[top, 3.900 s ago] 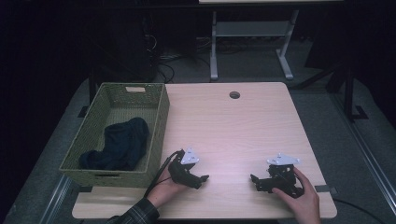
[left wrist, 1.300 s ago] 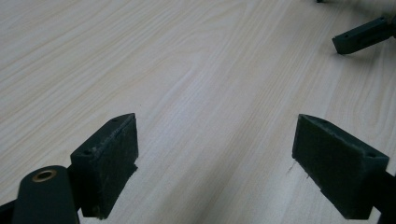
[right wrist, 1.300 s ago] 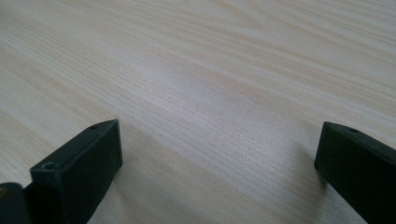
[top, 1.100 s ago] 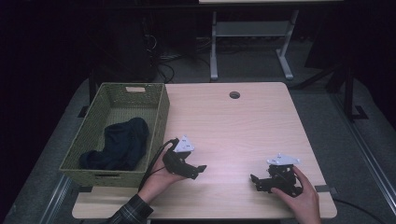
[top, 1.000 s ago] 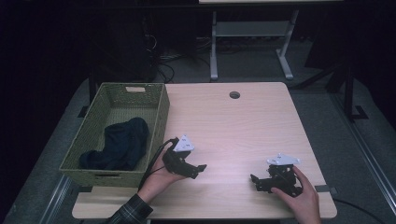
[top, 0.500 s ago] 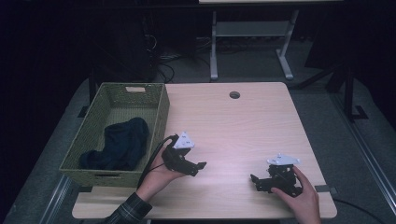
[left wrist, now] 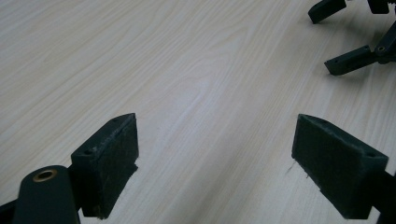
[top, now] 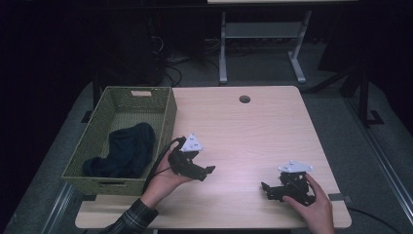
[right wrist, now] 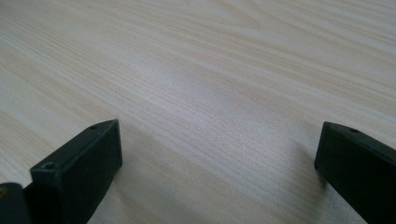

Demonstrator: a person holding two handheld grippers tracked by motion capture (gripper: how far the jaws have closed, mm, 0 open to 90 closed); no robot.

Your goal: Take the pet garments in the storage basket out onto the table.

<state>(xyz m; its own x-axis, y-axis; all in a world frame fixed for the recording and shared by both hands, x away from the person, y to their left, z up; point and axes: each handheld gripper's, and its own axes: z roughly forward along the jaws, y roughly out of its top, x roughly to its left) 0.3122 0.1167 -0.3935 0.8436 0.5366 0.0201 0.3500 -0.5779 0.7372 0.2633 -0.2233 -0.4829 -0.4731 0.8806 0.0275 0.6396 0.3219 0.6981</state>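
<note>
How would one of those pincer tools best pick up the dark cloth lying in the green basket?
Probably from straight above, pinching the raised bunched hump of the dark cloth near the middle of the basket. The walls block a sideways approach, and the hump gives folds to bite. The left gripper, jaws open, is nearest.

A: Tally, please. How many claws have I got out?
B: Two: my left claw (top: 208,170) and my right claw (top: 265,188), one per hand.
A: Baskets?
B: One green woven basket (top: 168,113).
A: Inside it?
B: One dark cloth (top: 124,151), bunched.
A: Desks?
B: One desk (top: 253,131), with one round hole (top: 244,99) in its top.
</note>
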